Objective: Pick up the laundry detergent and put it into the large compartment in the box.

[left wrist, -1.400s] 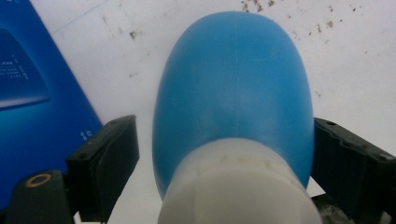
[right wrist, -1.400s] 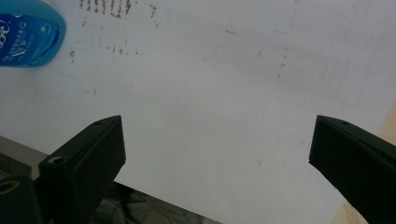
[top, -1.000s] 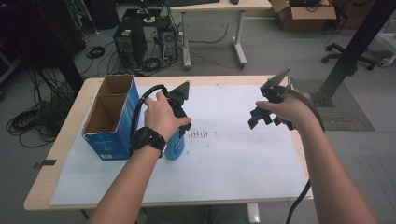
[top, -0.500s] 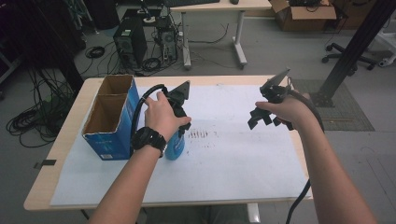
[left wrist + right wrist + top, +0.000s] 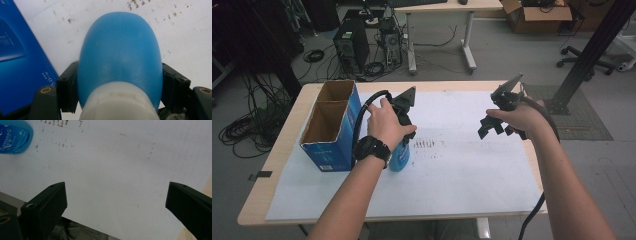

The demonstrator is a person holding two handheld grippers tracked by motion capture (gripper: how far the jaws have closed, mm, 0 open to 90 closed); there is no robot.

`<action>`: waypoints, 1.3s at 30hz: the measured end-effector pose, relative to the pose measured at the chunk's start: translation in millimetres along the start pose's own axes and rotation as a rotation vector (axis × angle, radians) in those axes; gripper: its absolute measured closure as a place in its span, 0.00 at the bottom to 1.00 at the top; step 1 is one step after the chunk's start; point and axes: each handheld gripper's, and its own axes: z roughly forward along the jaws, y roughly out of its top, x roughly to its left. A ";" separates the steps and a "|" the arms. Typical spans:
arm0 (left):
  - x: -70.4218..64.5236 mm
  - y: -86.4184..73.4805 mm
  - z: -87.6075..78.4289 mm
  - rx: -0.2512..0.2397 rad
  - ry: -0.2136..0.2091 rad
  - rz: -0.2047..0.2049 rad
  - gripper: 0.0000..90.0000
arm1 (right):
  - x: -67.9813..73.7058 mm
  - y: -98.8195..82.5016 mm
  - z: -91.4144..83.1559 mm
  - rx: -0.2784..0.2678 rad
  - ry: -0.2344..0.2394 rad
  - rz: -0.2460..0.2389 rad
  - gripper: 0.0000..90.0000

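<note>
Your left claw (image 5: 120, 82) is clenched on the blue bottle (image 5: 120, 57), which stands on the white sheet (image 5: 472, 165) covering the counter (image 5: 277, 165), just beside the open blue cardboard box (image 5: 329, 130), while your right claw (image 5: 116, 207) hangs released above bare sheet, well apart from it.

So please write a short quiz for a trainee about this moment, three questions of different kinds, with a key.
1. True or false: the left gripper is shut on the blue bottle.
2. How do the right gripper's jaws stand? A wide apart, holding nothing; B clamped on paper; C around the bottle.
3. Fill in: beside the bottle stands a blue cardboard ____, open at the top.

Key: 1 true; 2 A; 3 box.
</note>
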 end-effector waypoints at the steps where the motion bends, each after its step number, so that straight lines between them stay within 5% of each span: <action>1: 0.0 0.0 0.0 0.000 -0.001 0.001 0.34 | 0.0 0.1 -0.1 0.001 -0.002 0.000 0.04; 39: 6.8 -4.4 -11.5 0.013 -0.016 0.016 0.42 | 3.1 -0.3 -5.3 -0.003 -0.002 -0.006 0.04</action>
